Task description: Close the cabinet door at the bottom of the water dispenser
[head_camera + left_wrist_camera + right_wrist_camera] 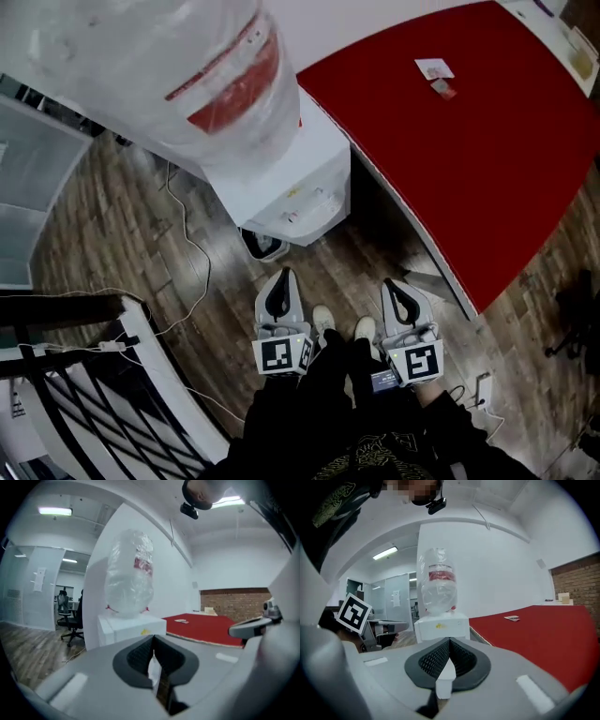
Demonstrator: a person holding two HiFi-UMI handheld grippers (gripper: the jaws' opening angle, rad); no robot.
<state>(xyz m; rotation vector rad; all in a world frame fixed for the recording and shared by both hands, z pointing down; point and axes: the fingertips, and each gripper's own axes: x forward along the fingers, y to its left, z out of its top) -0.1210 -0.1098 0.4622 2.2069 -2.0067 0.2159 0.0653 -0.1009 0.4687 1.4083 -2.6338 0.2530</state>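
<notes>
The white water dispenser (295,183) stands ahead of me with a large clear bottle (178,66) on top. From above I see only its top and its front ledge with the taps; the bottom cabinet door is hidden in every view. My left gripper (281,278) and right gripper (395,285) are held side by side in front of my body, well short of the dispenser, and touch nothing. Both point towards the dispenser (131,626), roughly level. The left gripper (153,640) has its jaws together with nothing between them. So does the right gripper (449,642), which faces the dispenser top (440,624).
A red-topped table (469,141) with small papers (434,68) runs along the dispenser's right. Cables (187,239) trail over the wooden floor at left. A black rack (75,375) stands at lower left. My shoes (323,321) are between the grippers. An office chair (70,620) is far left.
</notes>
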